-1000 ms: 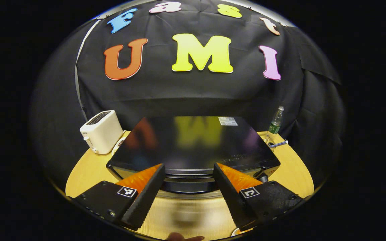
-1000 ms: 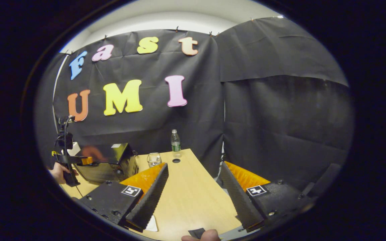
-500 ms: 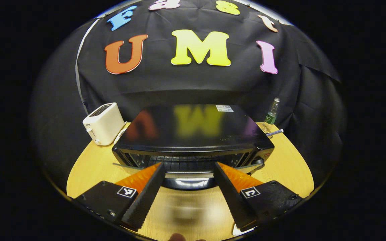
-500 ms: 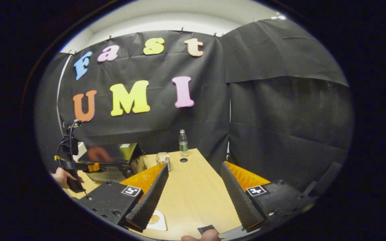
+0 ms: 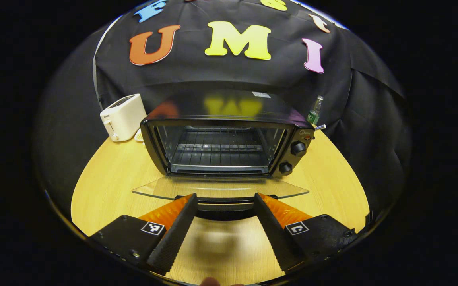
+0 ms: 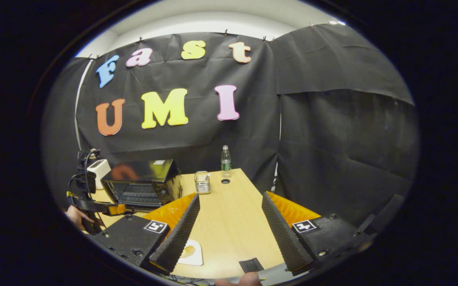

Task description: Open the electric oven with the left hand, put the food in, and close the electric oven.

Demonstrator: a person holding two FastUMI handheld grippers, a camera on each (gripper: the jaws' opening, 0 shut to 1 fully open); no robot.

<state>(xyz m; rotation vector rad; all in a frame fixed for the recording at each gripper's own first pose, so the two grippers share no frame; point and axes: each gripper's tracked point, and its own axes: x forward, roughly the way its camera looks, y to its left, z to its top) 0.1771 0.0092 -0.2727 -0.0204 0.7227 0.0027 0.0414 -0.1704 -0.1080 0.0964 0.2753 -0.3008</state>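
Observation:
A black electric oven (image 5: 221, 147) stands on the wooden table with its glass door (image 5: 153, 190) swung down flat and the wire rack inside bare. The door's dark handle (image 5: 223, 206) lies between the spread fingers of my left gripper (image 5: 224, 197), which is open. In the right gripper view the oven (image 6: 141, 184) sits at the left, with the left gripper (image 6: 111, 208) and a hand (image 6: 74, 216) at its door. My right gripper (image 6: 230, 195) hangs open over the table. A white plate (image 6: 194, 258) with a piece of browned food (image 6: 187, 251) lies by its left finger.
A white toaster (image 5: 122, 117) stands left of the oven. A plastic bottle (image 6: 225, 161) and a small glass jar (image 6: 202, 182) stand behind and to its right, near a round hole (image 6: 225, 181) in the table. A small dark object (image 6: 251, 264) lies at the table's near edge.
The oven door has swung down from nearly closed to fully open as my left gripper moved down and back. The right gripper tilted down, bringing the plate into view.

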